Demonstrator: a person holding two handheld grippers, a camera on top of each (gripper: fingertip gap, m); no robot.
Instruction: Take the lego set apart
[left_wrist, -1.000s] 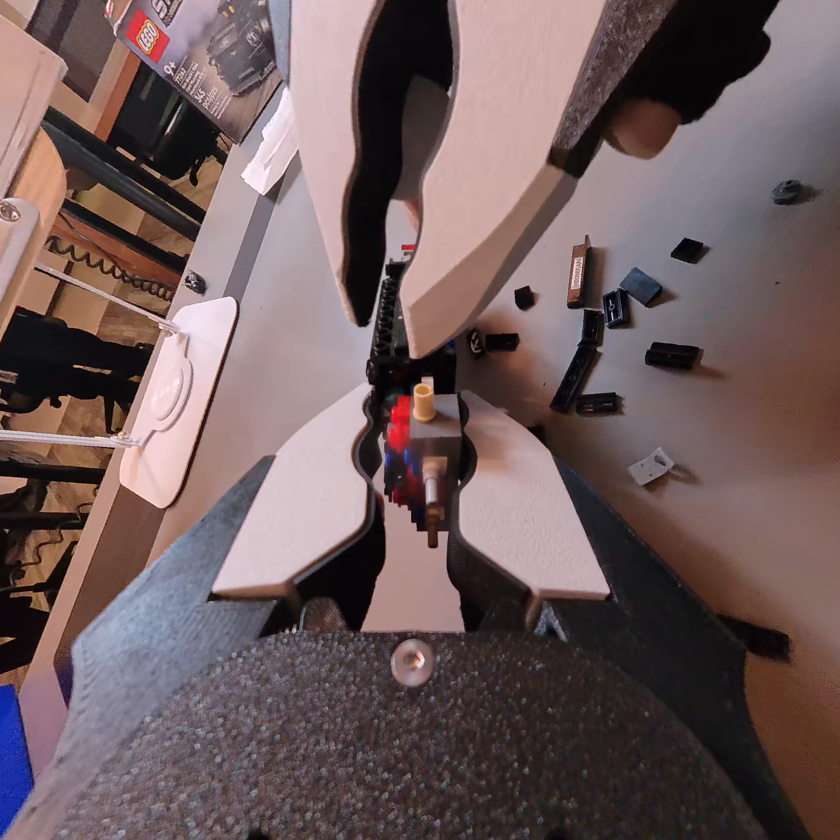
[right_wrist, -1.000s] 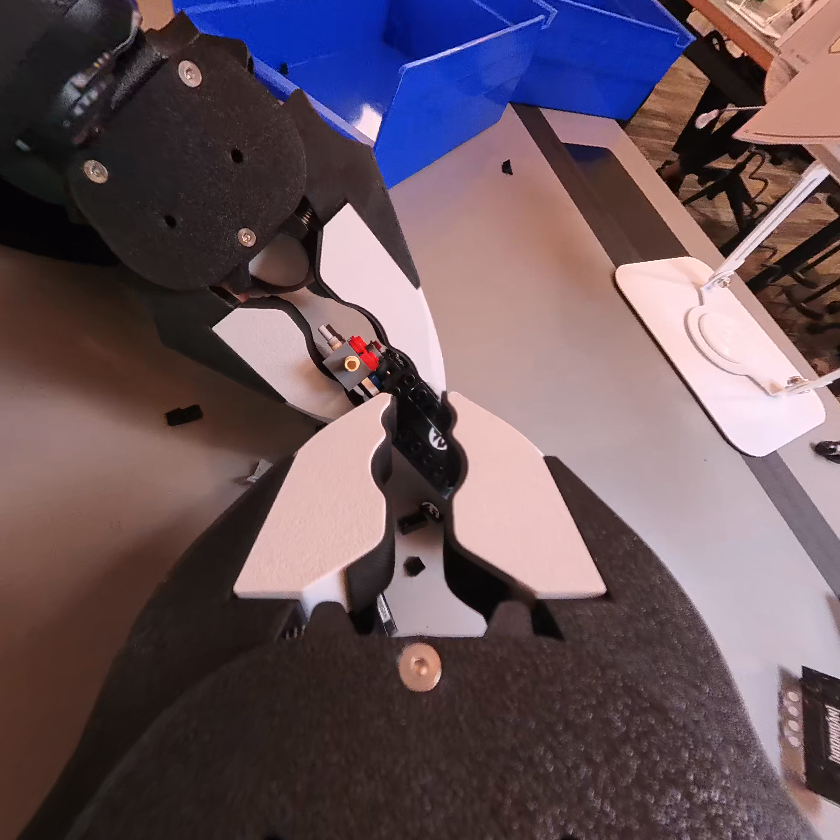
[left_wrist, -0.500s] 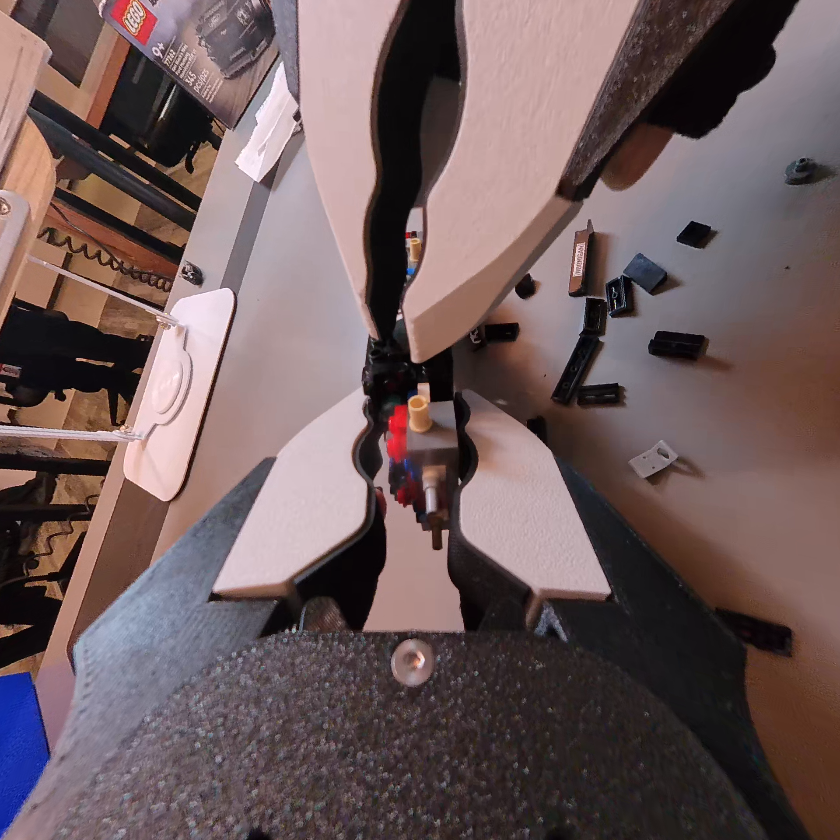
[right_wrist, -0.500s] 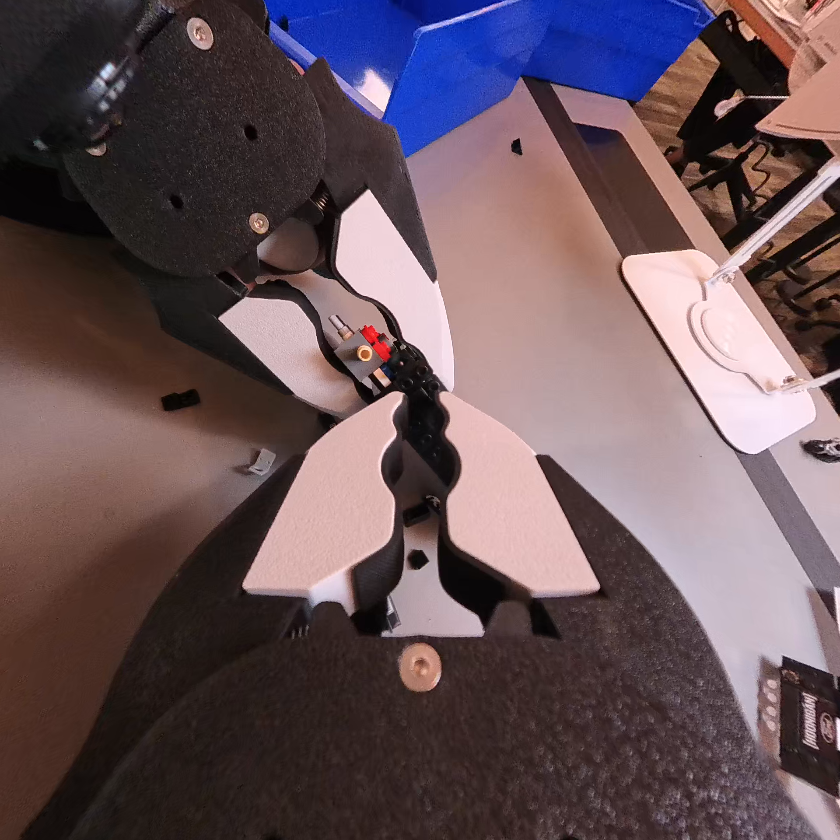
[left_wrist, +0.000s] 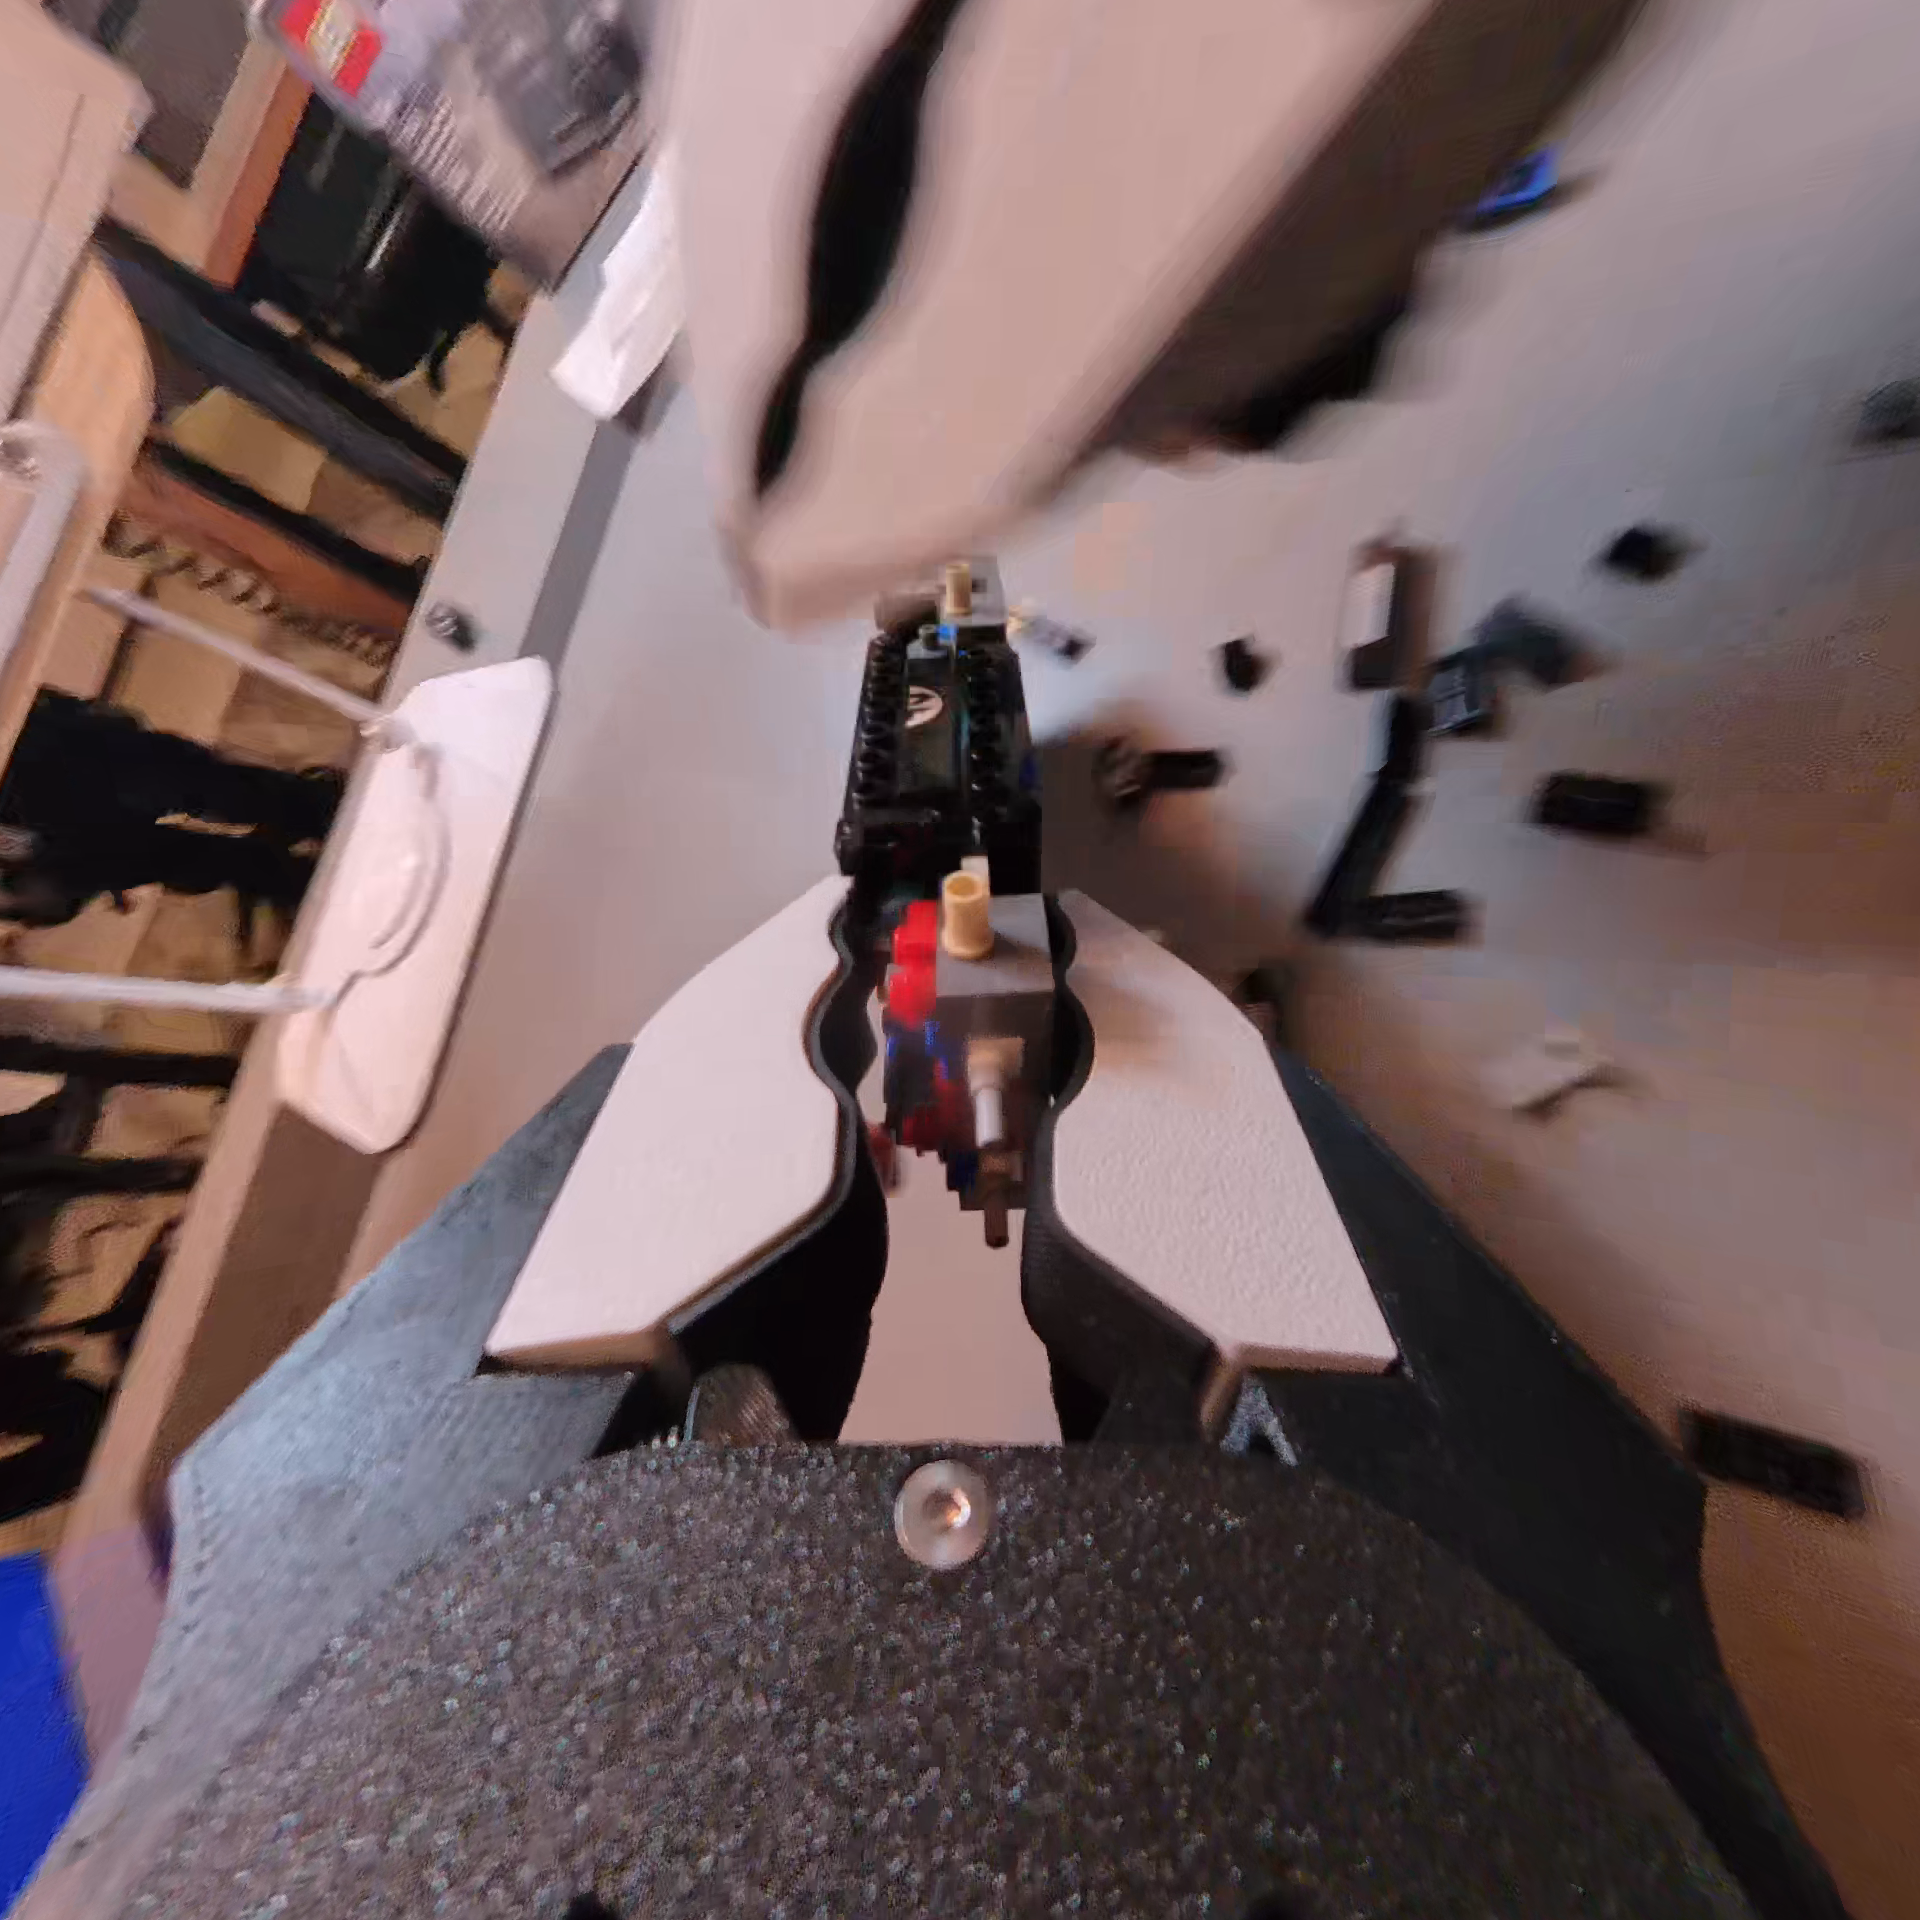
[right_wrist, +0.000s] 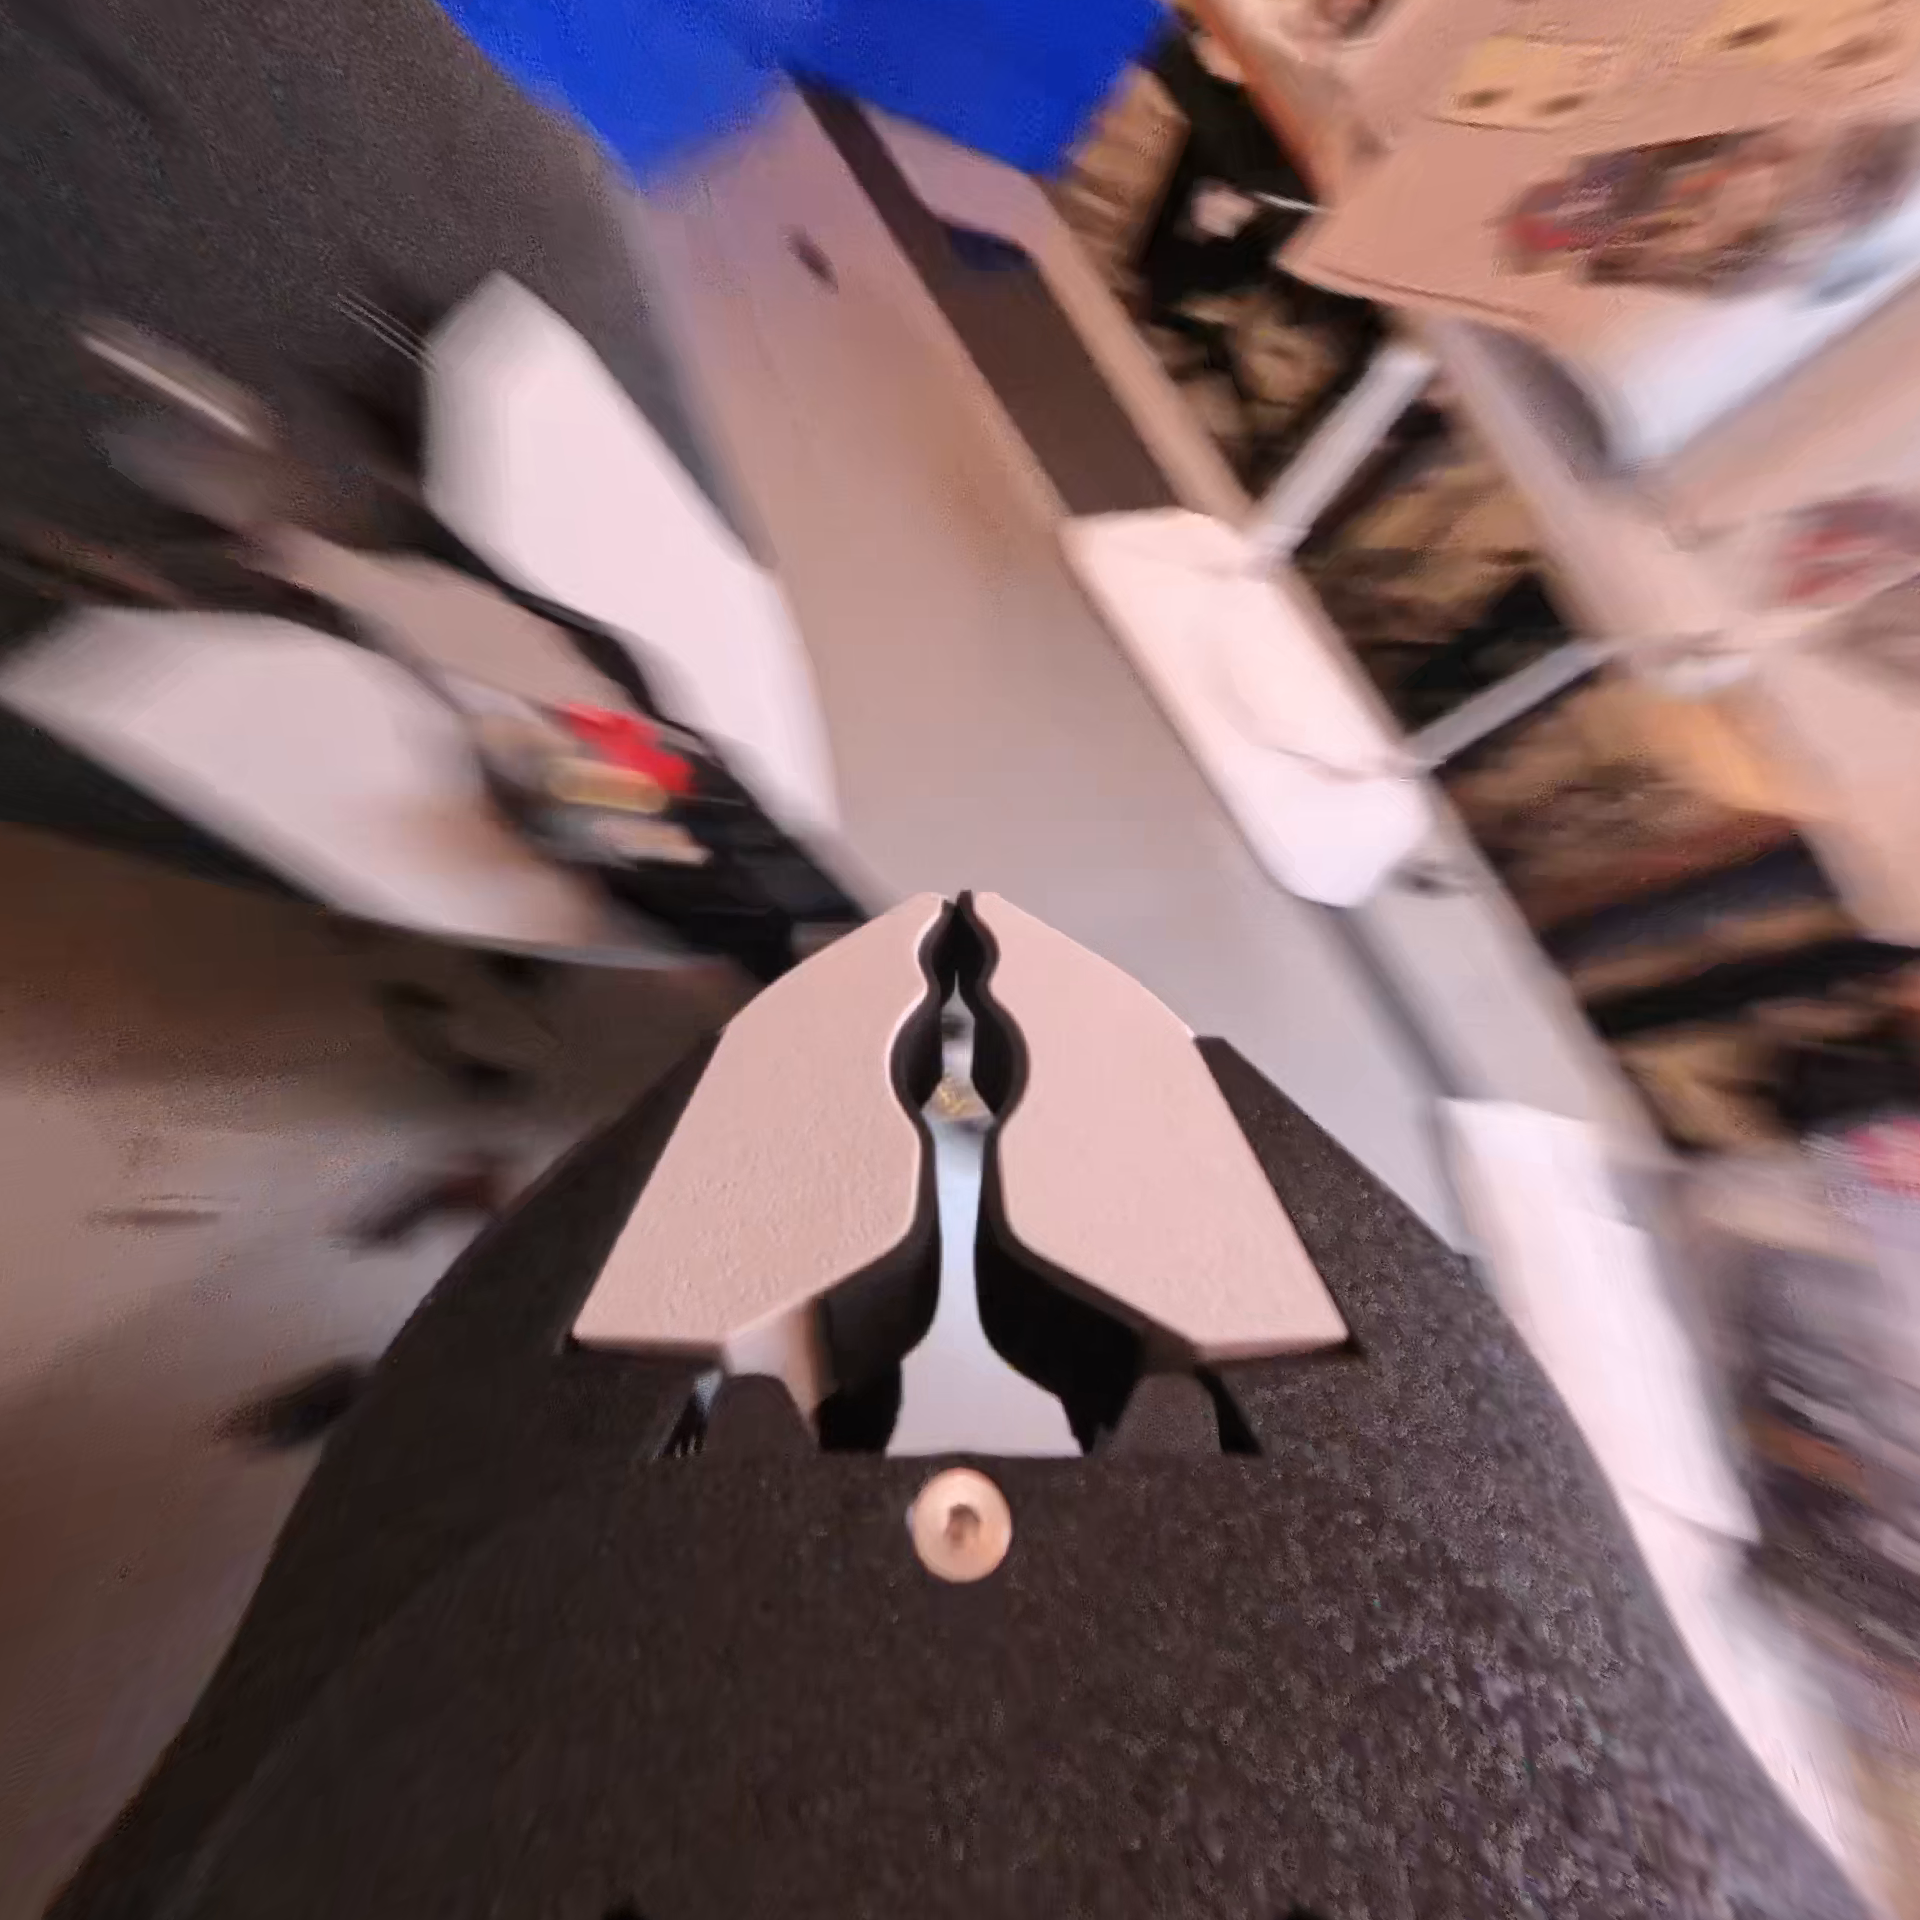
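The lego set (left_wrist: 940, 748) is a long black chassis with red, blue and grey parts and a tan pin. My left gripper (left_wrist: 945, 904) is shut on its near grey-and-red end and holds it over the grey table (left_wrist: 707, 790). My right gripper (right_wrist: 957, 902) is shut with its tips touching. A small tan speck shows in the gap behind the tips, and I cannot tell what it is. In the left wrist view the right gripper (left_wrist: 774, 582) is blurred and hangs above the set's far end. The right wrist view is heavily blurred and shows the left gripper's fingers (right_wrist: 623, 540) with the set (right_wrist: 623, 743) at the left.
Several loose black pieces (left_wrist: 1382, 831) lie on the table to the right of the set. A white lamp base (left_wrist: 416, 894) sits at the table's left edge. A lego box (left_wrist: 468, 83) stands at the back. Blue bins (right_wrist: 831, 73) show in the right wrist view.
My right gripper has come off the black end of the set, closed fully and swung away fast. The left gripper still holds the set, whose far end now shows.
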